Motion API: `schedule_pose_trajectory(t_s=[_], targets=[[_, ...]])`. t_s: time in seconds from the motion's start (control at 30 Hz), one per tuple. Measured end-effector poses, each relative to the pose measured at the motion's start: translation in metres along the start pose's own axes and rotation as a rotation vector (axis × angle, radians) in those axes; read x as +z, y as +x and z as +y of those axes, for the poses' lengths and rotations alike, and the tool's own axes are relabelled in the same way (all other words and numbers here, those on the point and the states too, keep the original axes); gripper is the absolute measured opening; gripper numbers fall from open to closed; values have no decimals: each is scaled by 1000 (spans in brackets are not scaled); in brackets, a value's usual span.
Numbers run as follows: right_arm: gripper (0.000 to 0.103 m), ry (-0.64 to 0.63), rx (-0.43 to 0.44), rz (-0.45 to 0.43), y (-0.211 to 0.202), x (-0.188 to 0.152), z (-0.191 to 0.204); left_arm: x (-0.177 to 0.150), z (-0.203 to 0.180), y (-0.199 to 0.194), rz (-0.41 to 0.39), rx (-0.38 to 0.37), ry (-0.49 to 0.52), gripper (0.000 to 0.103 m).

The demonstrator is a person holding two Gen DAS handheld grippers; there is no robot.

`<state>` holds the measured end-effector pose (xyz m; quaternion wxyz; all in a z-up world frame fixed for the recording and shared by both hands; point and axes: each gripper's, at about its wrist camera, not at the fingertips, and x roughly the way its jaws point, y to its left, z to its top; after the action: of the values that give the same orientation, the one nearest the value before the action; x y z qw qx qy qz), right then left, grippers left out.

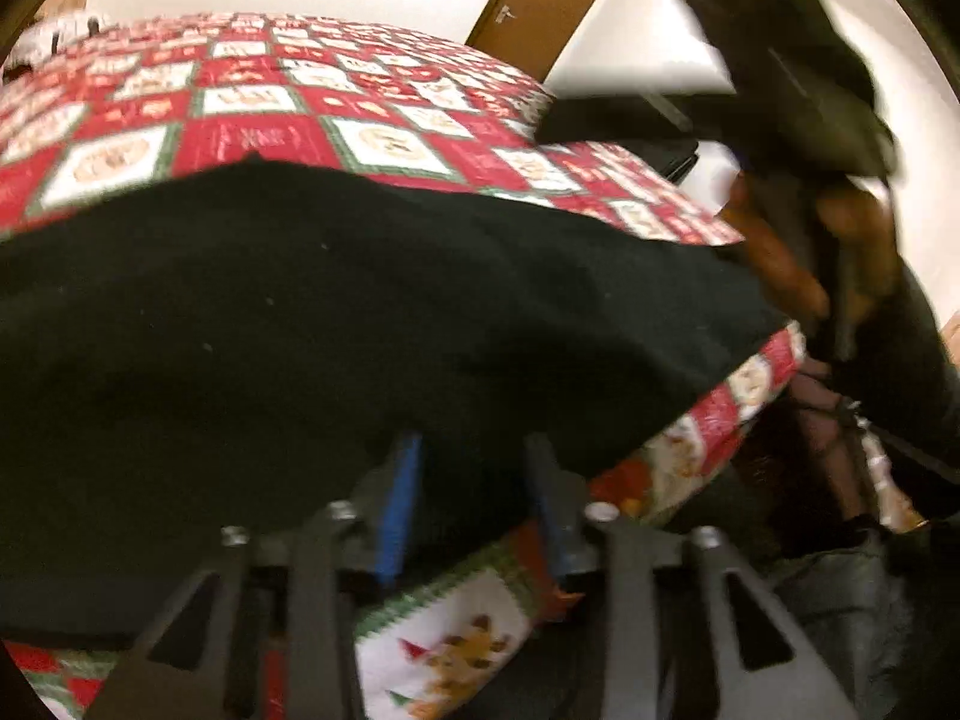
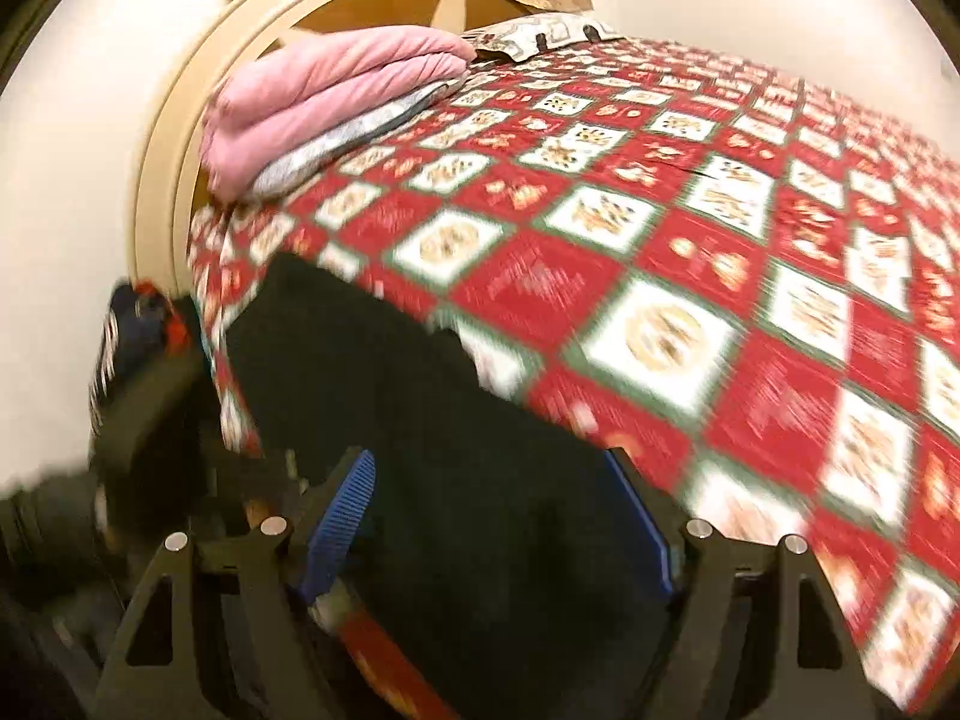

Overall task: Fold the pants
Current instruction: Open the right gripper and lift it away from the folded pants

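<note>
Black pants (image 1: 336, 312) lie on a table covered with a red, white and green Christmas cloth (image 1: 252, 102). In the left wrist view my left gripper (image 1: 474, 468) has its blue-padded fingers partly closed around the near edge of the pants, with black fabric between them. In the right wrist view the pants (image 2: 432, 420) hang over the table's near corner and my right gripper (image 2: 489, 480) is open wide, its blue pads on either side of the fabric. The right gripper and the hand holding it (image 1: 798, 138) show at the right of the left wrist view.
A stack of folded pink and grey clothes (image 2: 336, 102) sits at the far left corner of the table (image 2: 720, 240), in front of a round beige object (image 2: 240, 36). A brown door (image 1: 540, 6) and white walls are behind. Dark items lie below the table edge (image 1: 840, 480).
</note>
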<state>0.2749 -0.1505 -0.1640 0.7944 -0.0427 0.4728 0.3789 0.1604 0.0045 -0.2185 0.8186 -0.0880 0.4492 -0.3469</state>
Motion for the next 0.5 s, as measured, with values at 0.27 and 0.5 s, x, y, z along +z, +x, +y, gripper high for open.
schedule_pose_trajectory(t_s=[0.27,0.5], targets=[[35,225,170,100,76,49,-11,-6,-1,-8,6,-33,16,45],[35,271,202,175,105,50,-14,-1,-3,-31,-102,55,77,68]])
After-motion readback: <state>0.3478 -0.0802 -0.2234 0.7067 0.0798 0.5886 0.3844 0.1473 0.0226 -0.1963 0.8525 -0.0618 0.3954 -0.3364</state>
